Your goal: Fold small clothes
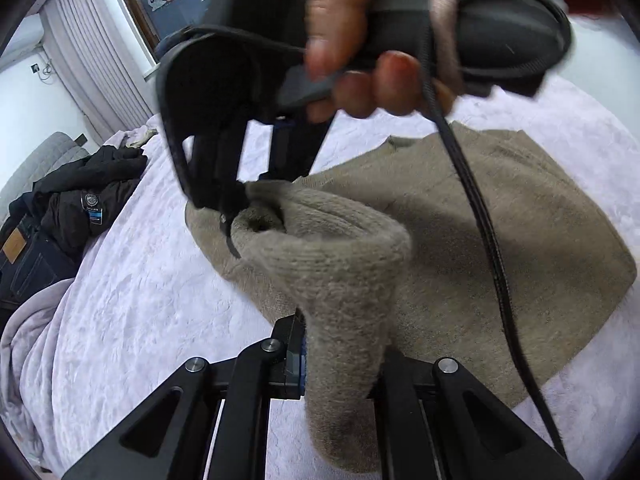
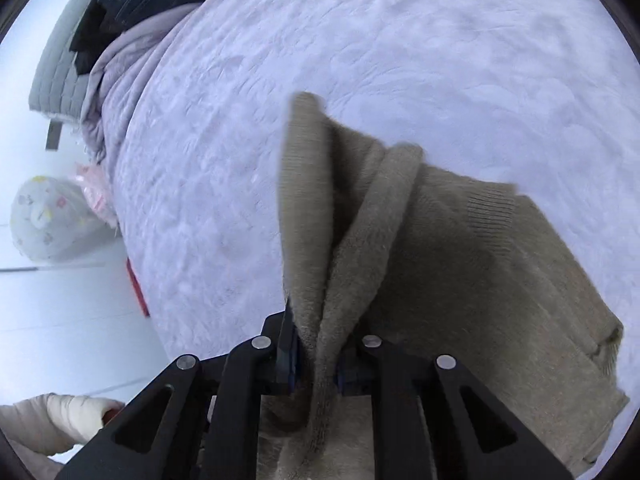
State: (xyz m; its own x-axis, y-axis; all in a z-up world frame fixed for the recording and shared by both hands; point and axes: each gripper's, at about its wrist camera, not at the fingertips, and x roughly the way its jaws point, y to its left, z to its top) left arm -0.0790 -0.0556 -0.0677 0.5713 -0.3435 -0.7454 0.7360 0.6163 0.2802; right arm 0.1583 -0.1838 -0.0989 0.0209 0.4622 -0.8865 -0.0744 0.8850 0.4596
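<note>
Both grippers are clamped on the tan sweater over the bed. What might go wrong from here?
1. The left gripper and the right gripper each pinch a bunched ridge of the tan sweater, not a flat edge, so the fold may come out crooked or slip free.
2. The black cable hangs across the sweater and could snag or get folded in.
3. The grippers sit close together and may collide.
</note>
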